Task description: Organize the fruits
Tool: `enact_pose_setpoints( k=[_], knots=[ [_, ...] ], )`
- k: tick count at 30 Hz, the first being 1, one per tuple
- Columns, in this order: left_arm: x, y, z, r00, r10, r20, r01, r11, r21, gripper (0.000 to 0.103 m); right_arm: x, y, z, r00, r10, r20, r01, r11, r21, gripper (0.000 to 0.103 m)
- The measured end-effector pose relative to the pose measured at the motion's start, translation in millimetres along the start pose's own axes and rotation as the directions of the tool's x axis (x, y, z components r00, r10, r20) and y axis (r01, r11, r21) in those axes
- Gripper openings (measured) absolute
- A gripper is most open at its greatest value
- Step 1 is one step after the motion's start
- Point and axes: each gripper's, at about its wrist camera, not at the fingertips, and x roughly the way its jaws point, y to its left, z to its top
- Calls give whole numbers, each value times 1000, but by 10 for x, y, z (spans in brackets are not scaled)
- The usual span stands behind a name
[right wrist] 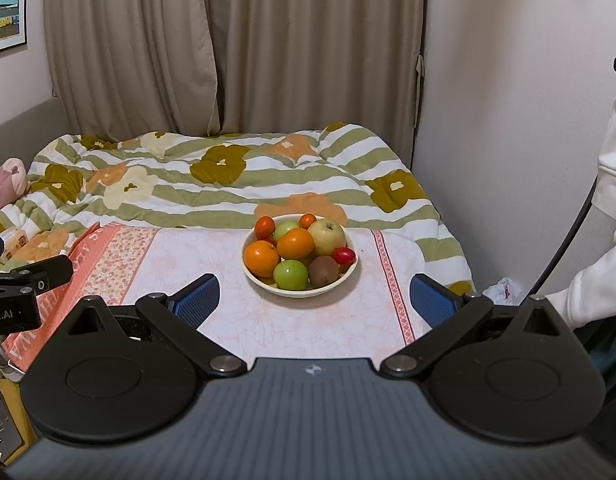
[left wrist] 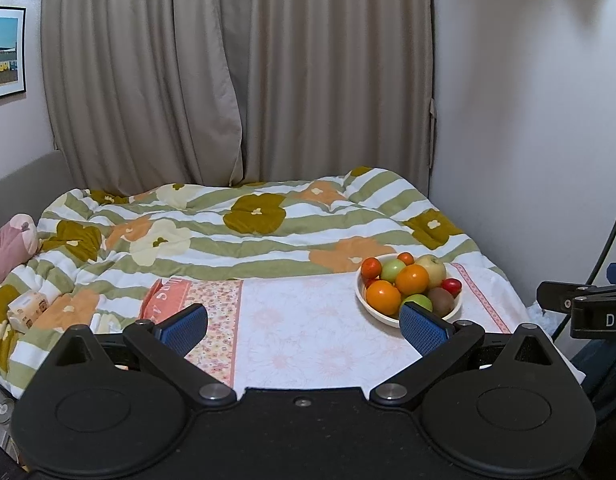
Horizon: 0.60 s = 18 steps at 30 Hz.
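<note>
A cream bowl (right wrist: pixel 332 282) (left wrist: pixel 363 300) heaped with fruit stands on a pale floral cloth (right wrist: pixel 235 316) (left wrist: pixel 308 336) laid over the bed. In it lie two oranges (right wrist: pixel 261 257), green apples (right wrist: pixel 290 274), a yellow apple (right wrist: pixel 327 235), a kiwi (right wrist: pixel 323 270), and small red fruits (right wrist: pixel 344 255). My right gripper (right wrist: pixel 315 304) is open, short of the bowl, its blue pads (right wrist: pixel 197 298) wide apart. My left gripper (left wrist: pixel 303 326) is open too, left of the bowl, and its right pad (left wrist: pixel 422 332) overlaps the bowl's near rim in the left wrist view.
A striped flowered quilt (right wrist: pixel 227 184) covers the bed behind the cloth. Beige curtains (right wrist: pixel 227 40) hang at the back and a white wall (right wrist: pixel 508 120) stands on the right. A person's white sleeve (right wrist: pixel 596 272) and a black cable (right wrist: pixel 568 244) are at right. A tissue pack (left wrist: pixel 27 308) lies at left.
</note>
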Motion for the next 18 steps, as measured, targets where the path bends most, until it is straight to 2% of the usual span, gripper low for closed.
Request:
enact_pose_setpoints(
  k=[5, 9, 18],
  knots=[
    [-5, 4, -3, 1000, 19, 10, -19, 1000, 14, 103, 2, -16, 3, 1000, 3, -3, -3, 1000, 3, 103],
    [-31, 47, 8, 999, -7, 33, 6, 1000, 2, 103, 17, -17, -10, 1000, 6, -8, -6, 1000, 8, 103],
    [29, 86, 21, 999, 24, 28, -24, 1000, -16, 103, 37, 13, -11, 1000, 12, -15, -12, 1000, 4, 103]
  ],
)
